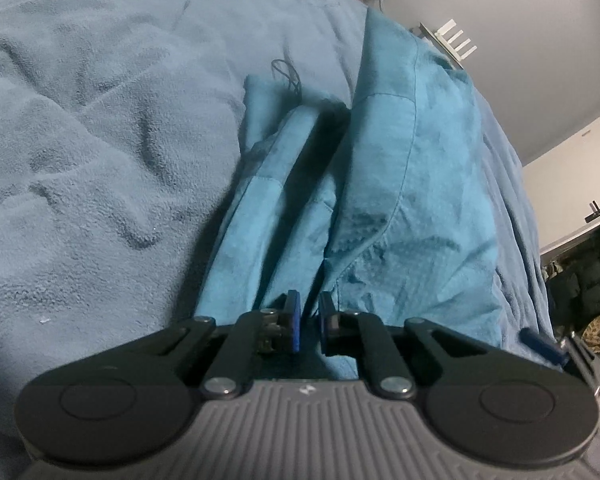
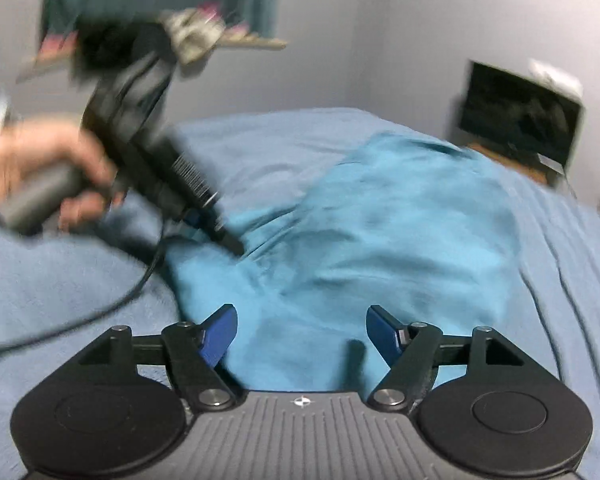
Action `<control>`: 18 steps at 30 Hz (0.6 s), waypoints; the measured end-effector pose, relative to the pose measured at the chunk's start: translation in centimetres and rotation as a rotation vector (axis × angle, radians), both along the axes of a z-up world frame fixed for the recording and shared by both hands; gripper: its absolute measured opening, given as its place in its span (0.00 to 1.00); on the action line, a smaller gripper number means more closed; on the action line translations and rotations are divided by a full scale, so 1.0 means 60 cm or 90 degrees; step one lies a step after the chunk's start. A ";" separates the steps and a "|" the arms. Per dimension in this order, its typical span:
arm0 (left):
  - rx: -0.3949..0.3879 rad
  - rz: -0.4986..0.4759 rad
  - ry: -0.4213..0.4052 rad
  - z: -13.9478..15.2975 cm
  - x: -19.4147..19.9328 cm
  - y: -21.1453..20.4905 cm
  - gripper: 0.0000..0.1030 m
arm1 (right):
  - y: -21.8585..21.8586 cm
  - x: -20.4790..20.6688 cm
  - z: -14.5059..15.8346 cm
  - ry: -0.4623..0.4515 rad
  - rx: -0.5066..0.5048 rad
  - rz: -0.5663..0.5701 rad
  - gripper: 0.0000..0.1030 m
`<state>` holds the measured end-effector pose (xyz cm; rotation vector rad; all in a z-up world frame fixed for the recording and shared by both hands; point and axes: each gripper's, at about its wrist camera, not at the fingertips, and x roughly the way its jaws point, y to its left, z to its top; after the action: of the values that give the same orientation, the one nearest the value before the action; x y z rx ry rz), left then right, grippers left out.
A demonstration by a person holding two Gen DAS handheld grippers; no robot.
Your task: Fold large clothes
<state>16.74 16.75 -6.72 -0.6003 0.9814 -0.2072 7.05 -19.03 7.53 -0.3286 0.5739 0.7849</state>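
A large teal garment [image 1: 400, 184] lies bunched on a blue fleece blanket [image 1: 100, 140] over a bed. In the left wrist view my left gripper [image 1: 309, 326] has its blue pads nearly together with a fold of the teal cloth between them. In the right wrist view the garment [image 2: 400, 232] spreads ahead, and my right gripper [image 2: 302, 334] is open and empty just above its near edge. The left gripper [image 2: 236, 246], held by a hand [image 2: 40, 168], pinches the garment's left edge. This view is blurred.
A dark screen [image 2: 520, 116] stands at the bed's far right corner. A shelf with clutter [image 2: 172, 36] hangs on the back wall. A black cable [image 2: 100, 312] trails from the left gripper over the blanket [image 2: 60, 300]. Dark bags [image 1: 588, 280] sit beside the bed.
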 end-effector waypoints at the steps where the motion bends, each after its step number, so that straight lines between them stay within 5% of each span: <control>1: 0.000 0.000 0.001 -0.001 0.002 -0.001 0.06 | -0.023 0.007 0.009 0.019 0.029 -0.021 0.70; 3: 0.000 -0.002 -0.001 -0.001 0.003 -0.002 0.06 | -0.068 0.038 0.017 0.045 0.070 -0.092 0.66; 8: -0.023 -0.012 -0.029 0.004 -0.001 0.003 0.06 | -0.109 0.110 -0.034 0.098 0.023 -0.267 0.45; 9: -0.038 -0.017 -0.036 0.005 -0.001 0.004 0.07 | -0.115 0.118 -0.045 0.125 0.045 -0.268 0.42; 13: -0.061 -0.027 -0.031 -0.003 0.007 0.003 0.39 | -0.121 0.135 -0.063 0.172 0.079 -0.267 0.38; 18: -0.077 -0.045 -0.019 -0.023 0.033 -0.002 0.40 | -0.112 0.139 -0.069 0.167 0.073 -0.262 0.38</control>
<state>18.72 16.61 -8.11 -0.6716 0.9664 -0.3399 15.40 -25.75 3.38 0.0033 0.8080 0.4606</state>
